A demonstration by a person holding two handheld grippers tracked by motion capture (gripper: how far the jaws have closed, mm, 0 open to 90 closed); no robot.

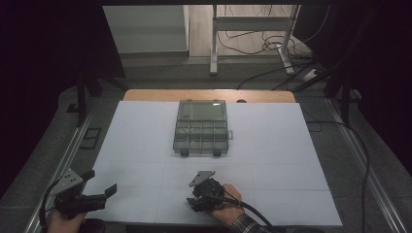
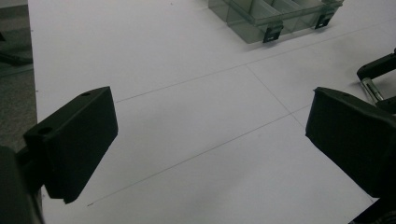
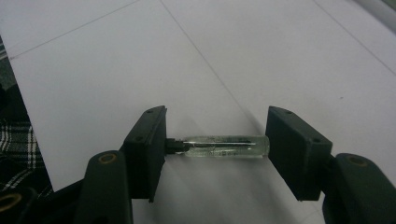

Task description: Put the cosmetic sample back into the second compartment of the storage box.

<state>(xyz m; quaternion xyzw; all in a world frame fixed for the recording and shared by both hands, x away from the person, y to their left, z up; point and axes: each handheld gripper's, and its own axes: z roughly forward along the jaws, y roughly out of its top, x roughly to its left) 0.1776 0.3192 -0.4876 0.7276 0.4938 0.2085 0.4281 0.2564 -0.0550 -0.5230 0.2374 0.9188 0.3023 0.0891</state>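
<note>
The right gripper [image 3: 215, 147] clamps a small glass vial [image 3: 224, 145] end to end, low over the near table [image 1: 291, 160]. The left gripper [image 2: 210, 140] gapes empty at the near-left corner. A clear box [image 1: 201, 127] sits farther back.

Surface [image 1: 272, 145]: white sheet lying bare across its left, right and near stretches, offering open passage on every side. Compartment box [image 1: 201, 127]: sitting at the far centre, the lone standing obstacle, bare sheet running all round it. Left claw [image 1: 99, 187]: occupying the near left corner, jaws spread wide. Right claw [image 1: 198, 191]: occupying the near centre, its jaws bridged end to end by a clear vial [image 3: 226, 145], blocking that gap.
</note>
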